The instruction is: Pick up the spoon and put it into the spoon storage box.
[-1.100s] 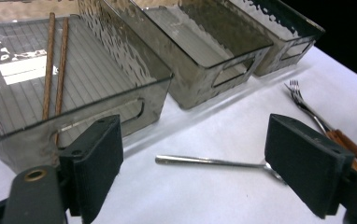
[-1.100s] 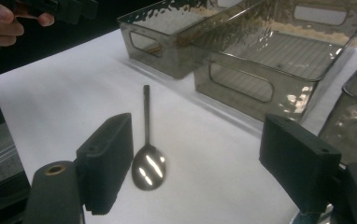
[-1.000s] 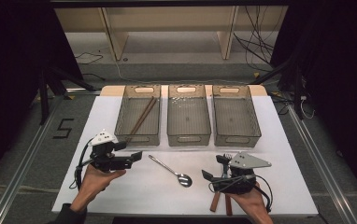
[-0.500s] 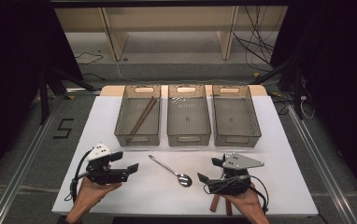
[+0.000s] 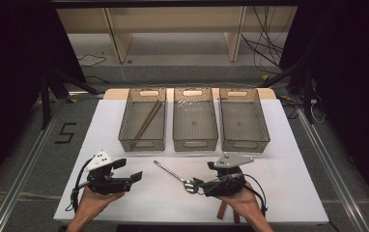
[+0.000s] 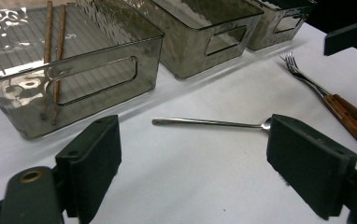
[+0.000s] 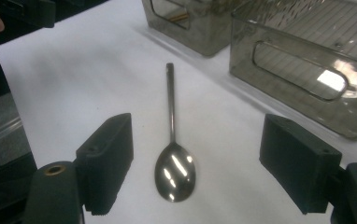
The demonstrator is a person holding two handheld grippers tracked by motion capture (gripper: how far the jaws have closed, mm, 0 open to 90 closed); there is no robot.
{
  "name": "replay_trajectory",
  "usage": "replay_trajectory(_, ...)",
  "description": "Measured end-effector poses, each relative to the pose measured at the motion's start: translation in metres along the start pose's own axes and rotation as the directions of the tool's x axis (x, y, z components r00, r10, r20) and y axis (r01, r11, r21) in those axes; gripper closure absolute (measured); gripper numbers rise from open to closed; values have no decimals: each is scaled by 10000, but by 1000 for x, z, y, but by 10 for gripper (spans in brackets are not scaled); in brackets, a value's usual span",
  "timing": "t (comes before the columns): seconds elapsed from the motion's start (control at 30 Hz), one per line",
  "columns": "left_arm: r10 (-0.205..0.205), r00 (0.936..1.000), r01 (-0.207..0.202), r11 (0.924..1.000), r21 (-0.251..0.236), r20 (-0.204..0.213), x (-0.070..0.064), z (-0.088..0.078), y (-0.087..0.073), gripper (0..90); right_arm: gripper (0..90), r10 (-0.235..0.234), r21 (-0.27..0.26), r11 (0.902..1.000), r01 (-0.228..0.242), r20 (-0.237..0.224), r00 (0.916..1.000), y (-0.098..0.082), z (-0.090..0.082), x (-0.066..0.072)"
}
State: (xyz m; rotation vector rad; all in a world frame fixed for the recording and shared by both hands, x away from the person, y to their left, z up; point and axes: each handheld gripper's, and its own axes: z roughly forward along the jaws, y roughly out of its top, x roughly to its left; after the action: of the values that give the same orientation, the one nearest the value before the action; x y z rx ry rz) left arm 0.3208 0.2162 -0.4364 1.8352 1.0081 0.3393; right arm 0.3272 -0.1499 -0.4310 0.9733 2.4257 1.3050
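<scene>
My right hand-held gripper (image 5: 198,184) sits low over the near part of the white table (image 5: 298,193), its jaws spread wide and holding nothing. The spoon (image 5: 175,177) lies flat on the table right in front of it: in the right gripper view the bowl of the spoon (image 7: 174,171) rests between my two jaws, closer to the left one, touching neither, and the handle runs straight away from me toward the bins. In the high view the bowl lies just beside my jaw tips, with the handle slanting up and to the left.

My left hand-held gripper (image 5: 129,175) is further left, well apart from the spoon, also wide open and empty. In the left gripper view the spoon (image 6: 209,122) lies crosswise beyond the jaws, its bowl end hidden behind the right jaw.

Three clear plastic bins stand in a row at the far side of the table. The left bin (image 5: 143,144) holds a pair of wooden chopsticks (image 5: 146,123). The middle bin (image 5: 195,143) is straight beyond the spoon, and the right bin (image 5: 245,143) stands beside it.

A wooden-handled fork (image 6: 325,95) lies near my right hand, next to another wooden handle.
</scene>
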Motion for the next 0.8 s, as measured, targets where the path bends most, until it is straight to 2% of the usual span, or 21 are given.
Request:
replay_trajectory(0.13, 33, 10000, -33, 10000, -28, -17, -1, -1, -2, 176, 277, -67, 613, 9981, 77, -172, 9998, 10, 13, 0)
replay_trajectory(0.37, 91, 10000, -92, 9997, -221, -35, 0, -4, -6, 175, 329, -272, 1531, 9877, 315, -299, 9992, 24, 35, 4)
replay_trajectory(0.57, 91, 10000, -91, 9994, -336, 0, 0, -4, -6, 176, 392, -338, 2227, 9739, 438, -484, 9983, 30, 55, 6)
replay_trajectory(0.7, 130, 9999, -130, 9994, -318, 9, -1, -3, -6, 175, 432, -446, 2715, 9607, 581, -555, 9975, 33, 68, 7)
replay_trajectory(0.8, 110, 9999, -109, 9994, -326, 21, 0, -3, -7, 175, 454, -436, 2929, 9542, 603, -631, 9971, 33, 75, 6)
